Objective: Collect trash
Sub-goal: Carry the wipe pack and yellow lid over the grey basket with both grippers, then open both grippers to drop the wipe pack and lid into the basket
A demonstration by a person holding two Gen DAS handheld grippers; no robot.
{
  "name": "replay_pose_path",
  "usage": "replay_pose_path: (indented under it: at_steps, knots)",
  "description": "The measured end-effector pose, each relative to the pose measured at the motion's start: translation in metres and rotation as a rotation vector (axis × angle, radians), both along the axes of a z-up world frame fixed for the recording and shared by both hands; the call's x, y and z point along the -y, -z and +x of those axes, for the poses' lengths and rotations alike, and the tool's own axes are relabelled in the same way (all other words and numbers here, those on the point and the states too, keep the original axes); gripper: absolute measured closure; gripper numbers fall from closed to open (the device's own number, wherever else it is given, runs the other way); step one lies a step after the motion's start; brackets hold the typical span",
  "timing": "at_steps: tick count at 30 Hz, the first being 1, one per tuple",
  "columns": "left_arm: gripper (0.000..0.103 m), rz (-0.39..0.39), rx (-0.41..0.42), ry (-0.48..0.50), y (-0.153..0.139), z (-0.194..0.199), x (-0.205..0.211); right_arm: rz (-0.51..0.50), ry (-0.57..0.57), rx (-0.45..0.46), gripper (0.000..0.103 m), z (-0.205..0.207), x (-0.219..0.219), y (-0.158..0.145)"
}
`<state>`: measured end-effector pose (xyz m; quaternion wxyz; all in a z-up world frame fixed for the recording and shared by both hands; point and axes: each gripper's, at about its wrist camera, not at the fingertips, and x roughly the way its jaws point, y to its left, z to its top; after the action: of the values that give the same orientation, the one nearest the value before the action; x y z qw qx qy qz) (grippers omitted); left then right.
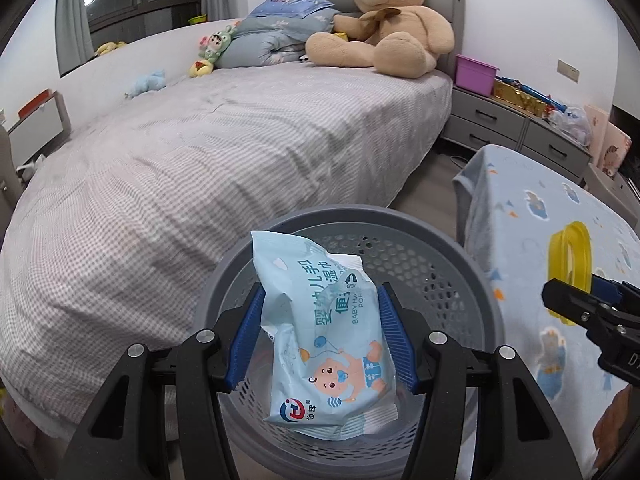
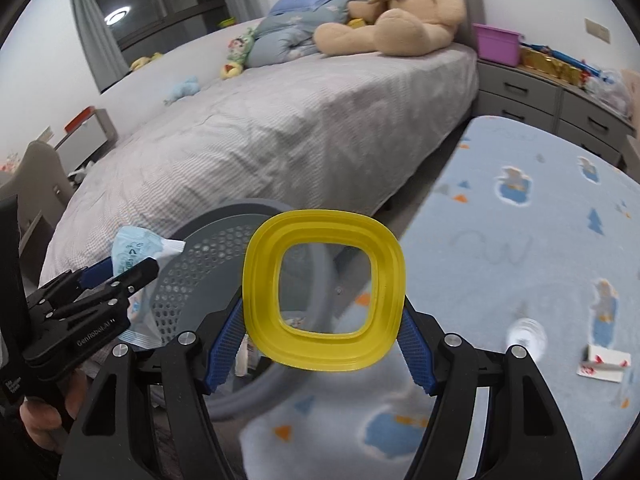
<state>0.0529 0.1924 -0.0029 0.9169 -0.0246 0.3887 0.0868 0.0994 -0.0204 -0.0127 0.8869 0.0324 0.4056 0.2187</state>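
My left gripper (image 1: pixel 322 288) is shut on a light blue baby-wipes packet (image 1: pixel 320 320) and holds it upright over the mouth of a grey perforated bin (image 1: pixel 360 220). My right gripper (image 2: pixel 322 304) is shut on a yellow square plastic container (image 2: pixel 324 356) with a see-through middle, above the bin's right rim (image 2: pixel 208 256) and the edge of the blue blanket. In the left wrist view the right gripper (image 1: pixel 568 300) and its yellow container (image 1: pixel 570 256) show at the right. In the right wrist view the left gripper (image 2: pixel 124 272) and the packet (image 2: pixel 136 248) show at the left.
A bed with a checked grey sheet (image 1: pixel 200 160) lies behind the bin, with a big teddy bear (image 1: pixel 392 24) on it. A surface under a blue patterned blanket (image 2: pixel 520 220) carries a small white-and-red card (image 2: pixel 604 364) and a blurred clear object (image 2: pixel 526 334). Grey drawers (image 1: pixel 488 120) stand at the back right.
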Motion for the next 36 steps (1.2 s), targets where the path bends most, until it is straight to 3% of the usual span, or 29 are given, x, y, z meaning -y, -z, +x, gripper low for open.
replay_pose_path:
  at_steps: [13, 19, 23, 25, 36]
  knots:
    - [0.048, 0.005, -0.031, -0.056, 0.018, 0.001, -0.022, -0.048, -0.167, -0.06, 0.035, 0.013, -0.061, 0.026]
    - [0.047, 0.001, -0.033, -0.065, 0.018, 0.0, -0.026, -0.035, -0.179, -0.08, 0.033, 0.019, -0.066, 0.03]
    - [0.043, -0.006, -0.038, -0.076, 0.018, 0.0, -0.029, -0.027, -0.17, -0.068, 0.021, 0.021, -0.064, 0.027]
    - [0.038, -0.008, -0.038, -0.083, 0.018, 0.0, -0.031, -0.026, -0.164, -0.06, 0.021, 0.02, -0.064, 0.026]
    - [0.037, 0.0, -0.036, -0.1, 0.017, -0.002, -0.032, -0.036, -0.149, -0.051, 0.021, 0.018, -0.063, 0.026]
